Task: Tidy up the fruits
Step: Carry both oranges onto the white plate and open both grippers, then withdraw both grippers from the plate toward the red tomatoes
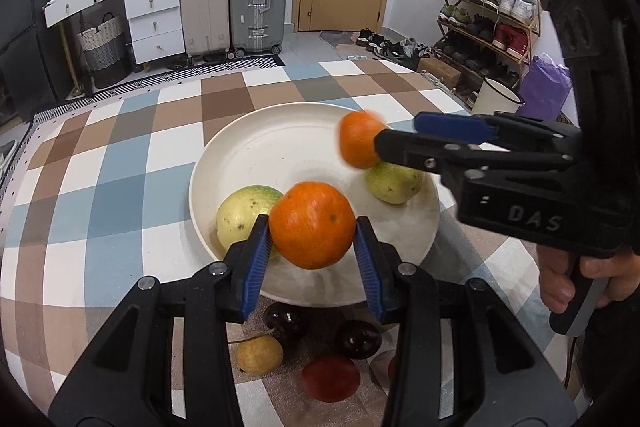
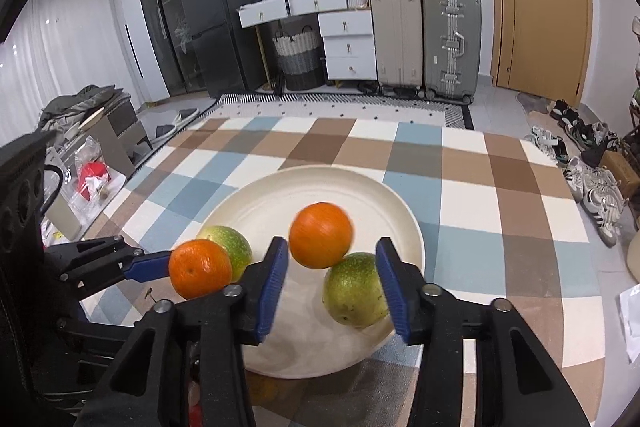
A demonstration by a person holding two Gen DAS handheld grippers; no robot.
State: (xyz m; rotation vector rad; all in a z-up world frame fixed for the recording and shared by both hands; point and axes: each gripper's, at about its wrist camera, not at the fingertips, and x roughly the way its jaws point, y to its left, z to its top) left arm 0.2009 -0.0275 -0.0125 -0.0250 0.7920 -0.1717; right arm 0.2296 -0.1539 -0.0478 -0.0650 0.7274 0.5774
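My left gripper (image 1: 312, 247) is shut on an orange (image 1: 312, 225) and holds it over the near rim of a white plate (image 1: 276, 151). My right gripper (image 2: 332, 283) is open; a second orange (image 2: 321, 235), blurred, is just beyond its fingertips above the plate (image 2: 352, 191), free of the pads. Two green-yellow fruits lie on the plate: one on the left (image 1: 240, 215), one on the right (image 1: 394, 183). In the right wrist view the left gripper (image 2: 160, 267) shows with its orange (image 2: 200, 274), and so do the left fruit (image 2: 232, 243) and the right fruit (image 2: 354, 289).
The plate rests on a checked cloth (image 1: 120, 155). On the cloth below my left gripper lie a small yellow pear (image 1: 258, 353), two dark plums (image 1: 358, 339) and a red fruit (image 1: 330, 377). Suitcases, drawers and a shoe rack stand behind.
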